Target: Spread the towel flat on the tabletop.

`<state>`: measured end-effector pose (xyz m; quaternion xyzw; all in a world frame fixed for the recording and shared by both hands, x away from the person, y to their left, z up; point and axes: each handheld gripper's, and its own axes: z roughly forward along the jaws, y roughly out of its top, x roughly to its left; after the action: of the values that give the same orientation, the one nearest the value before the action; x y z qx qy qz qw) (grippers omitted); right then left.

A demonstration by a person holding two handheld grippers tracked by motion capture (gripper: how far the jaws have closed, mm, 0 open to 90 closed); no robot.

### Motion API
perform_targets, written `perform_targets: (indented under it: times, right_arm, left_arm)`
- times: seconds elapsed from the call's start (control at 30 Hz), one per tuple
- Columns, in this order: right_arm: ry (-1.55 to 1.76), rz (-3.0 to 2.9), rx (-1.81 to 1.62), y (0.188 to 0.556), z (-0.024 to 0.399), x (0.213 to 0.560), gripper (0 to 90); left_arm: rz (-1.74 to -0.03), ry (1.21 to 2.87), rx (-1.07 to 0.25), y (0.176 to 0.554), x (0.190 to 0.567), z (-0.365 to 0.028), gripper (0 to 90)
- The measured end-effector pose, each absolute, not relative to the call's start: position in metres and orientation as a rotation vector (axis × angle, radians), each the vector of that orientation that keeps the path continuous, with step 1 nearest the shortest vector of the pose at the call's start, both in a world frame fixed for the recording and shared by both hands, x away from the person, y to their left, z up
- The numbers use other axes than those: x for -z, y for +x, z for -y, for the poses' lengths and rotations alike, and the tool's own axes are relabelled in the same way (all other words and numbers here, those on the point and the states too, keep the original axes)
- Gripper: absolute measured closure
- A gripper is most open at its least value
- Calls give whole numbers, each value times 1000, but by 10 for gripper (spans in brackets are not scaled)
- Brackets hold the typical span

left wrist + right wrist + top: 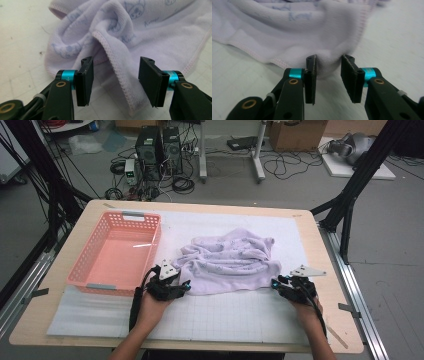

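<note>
From the high view, a crumpled lilac towel point(227, 261) lies on the white mat point(230, 315) in the middle of the table point(320, 260), just right of a pink basket point(116, 252). The left gripper point(186, 285) sits at its near left edge and the right gripper point(274, 282) at its near right corner. The left gripper view adds detail: the jaws stand apart, released, with a stitched hem fold point(117, 72) of the towel between them, untouched by either pad. In the right gripper view the jaws are parted too, a bulge of towel corner point(328, 65) lying between them; no pad presses on it.
</note>
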<state>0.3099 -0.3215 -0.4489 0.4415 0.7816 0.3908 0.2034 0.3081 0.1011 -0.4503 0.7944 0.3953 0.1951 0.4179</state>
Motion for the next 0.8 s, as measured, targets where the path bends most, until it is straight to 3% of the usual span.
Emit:
perform_targets:
  times: [0.23,0.3,0.4,0.47,0.5,0.8]
  right_arm:
    - [1261,-2185,-1001,319,308,452,509]
    - [1257,-2193,-1004,320,308,452,591]
    - [1215,-2243,-1026,318,305,450,841]
    - [1199,-2250,-1020,316,303,450,851]
    - [1202,-2248,-1020,315,303,449,851]
    - [1249,-2240,-989,282,330,441,850]
  left_arm:
    - [-976,2045,-485,309,452,-98,492]
    - [-947,2056,-475,309,452,-97,574]
    - [-898,2075,-455,307,451,-95,734]
    - [-875,2084,-452,305,451,-94,855]
    - [-876,2083,-461,304,451,-93,867]
    - [-925,2001,-378,290,450,-109,872]
